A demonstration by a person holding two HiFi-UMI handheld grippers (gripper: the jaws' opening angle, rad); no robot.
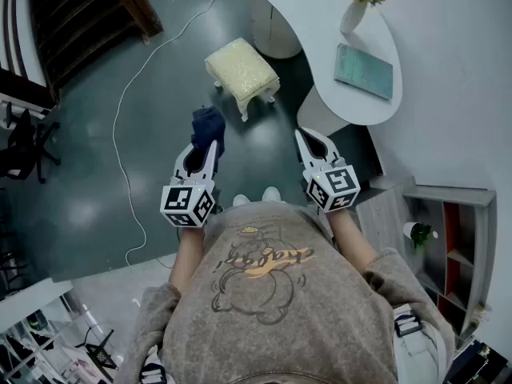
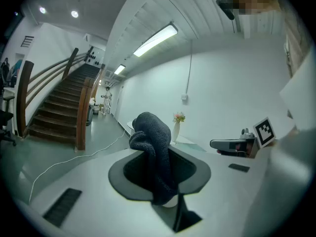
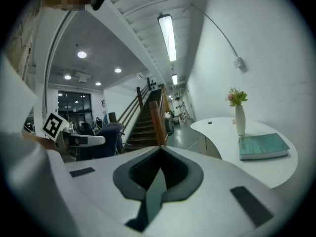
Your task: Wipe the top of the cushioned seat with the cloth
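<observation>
So: my left tool pinching dark cloth, held in air. My right tool pressed together, empty. Cushioned seat on floor, farther ahead, well apart from cloth. Wiping not begun, I judge. Next: step closer, lower cloth onto seat top.

cloth: dk fuzzy terry | seat top: cream nubby fabric | floor: smooth, glossy
</observation>
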